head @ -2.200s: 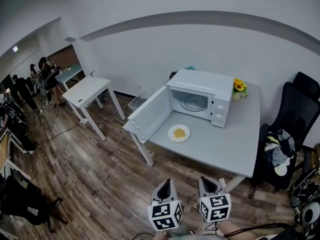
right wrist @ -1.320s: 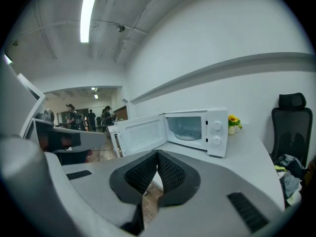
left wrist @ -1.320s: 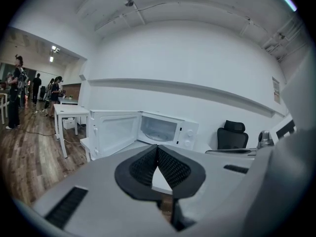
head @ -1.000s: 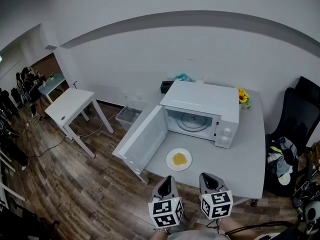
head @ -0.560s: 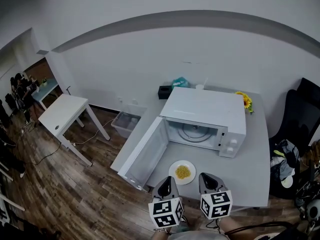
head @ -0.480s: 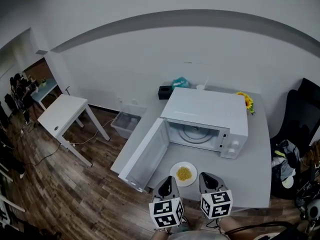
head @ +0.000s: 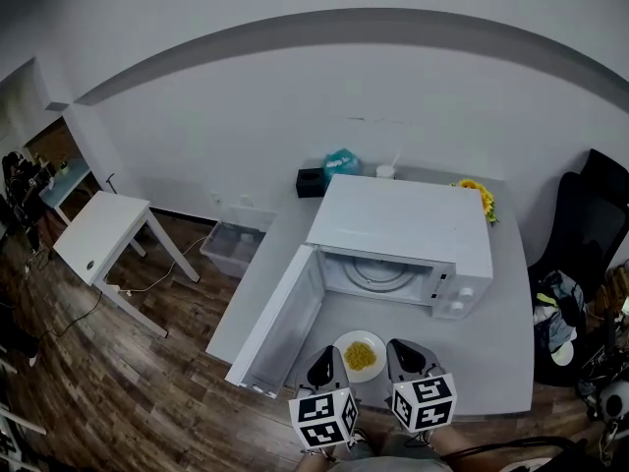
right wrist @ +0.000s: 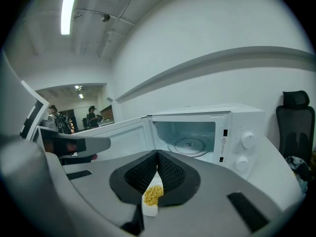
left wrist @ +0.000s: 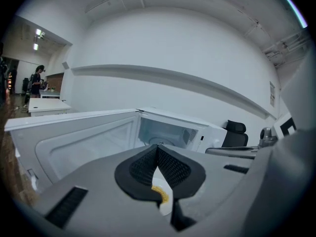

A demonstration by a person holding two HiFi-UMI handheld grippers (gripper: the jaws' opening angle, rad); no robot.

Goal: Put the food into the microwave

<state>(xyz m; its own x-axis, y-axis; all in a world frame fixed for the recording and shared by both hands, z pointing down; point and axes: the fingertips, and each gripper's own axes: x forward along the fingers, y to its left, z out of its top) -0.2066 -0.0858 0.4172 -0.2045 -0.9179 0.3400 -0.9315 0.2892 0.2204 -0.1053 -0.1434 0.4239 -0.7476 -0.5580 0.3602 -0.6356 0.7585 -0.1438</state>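
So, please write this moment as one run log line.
microwave: open | plate of food: on table | left gripper: shut, empty | right gripper: shut, empty

Way in stands open
Ahead, microwave (head: 403,219) cavity unblocked; door (head: 280,327) hangs left of left gripper (head: 328,354); plate (head: 344,345) just ahead.

One microwave (head: 403,214), one plate (head: 340,350)

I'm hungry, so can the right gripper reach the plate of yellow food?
Probably yes: the plate sits on bare table just ahead of the right gripper, nothing between them, though its jaws are shut.
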